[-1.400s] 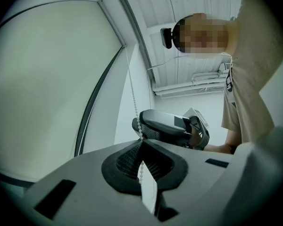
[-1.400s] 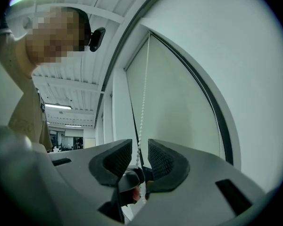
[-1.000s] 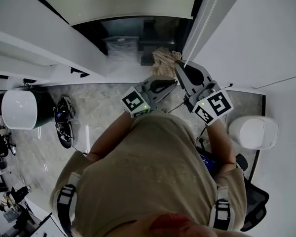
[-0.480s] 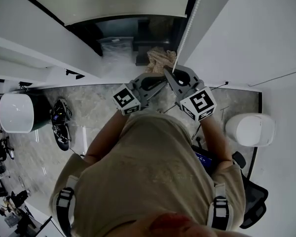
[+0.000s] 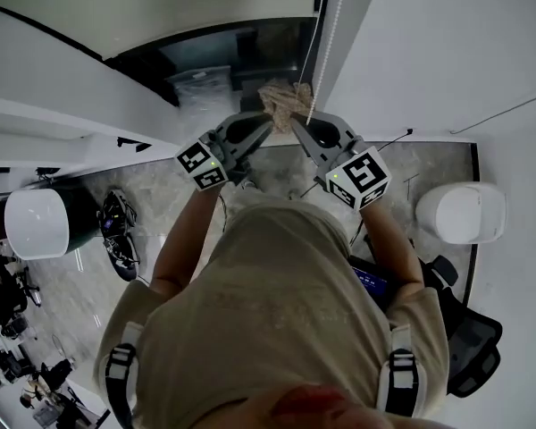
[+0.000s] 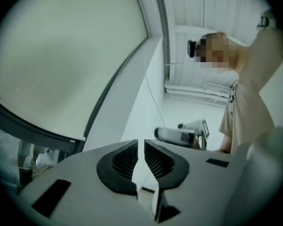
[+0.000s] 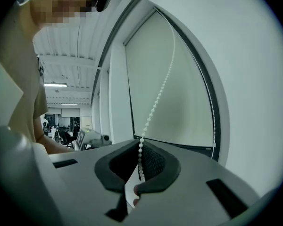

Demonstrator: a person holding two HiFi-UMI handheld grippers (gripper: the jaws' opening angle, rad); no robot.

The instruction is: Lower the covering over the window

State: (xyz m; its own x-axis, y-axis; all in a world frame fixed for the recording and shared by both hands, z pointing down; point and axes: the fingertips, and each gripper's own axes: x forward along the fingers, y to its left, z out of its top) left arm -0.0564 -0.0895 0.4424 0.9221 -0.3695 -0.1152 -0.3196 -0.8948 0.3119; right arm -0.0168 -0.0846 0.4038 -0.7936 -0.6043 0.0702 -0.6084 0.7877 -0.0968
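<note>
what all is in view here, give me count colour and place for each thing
roller blind: 1, off-white, over the window, partly down
bead chain: 1, white, hanging in front of the blind
crumpled cloth: 1, tan, below the window
domed objects: 2, white, on the floor, far left and far right
chair: 1, black, lower right
shirt: 1, tan, on the person, centre
left gripper: 1, grey, jaws nearly together, nothing between
right gripper: 1, grey, jaws shut on the bead chain
</note>
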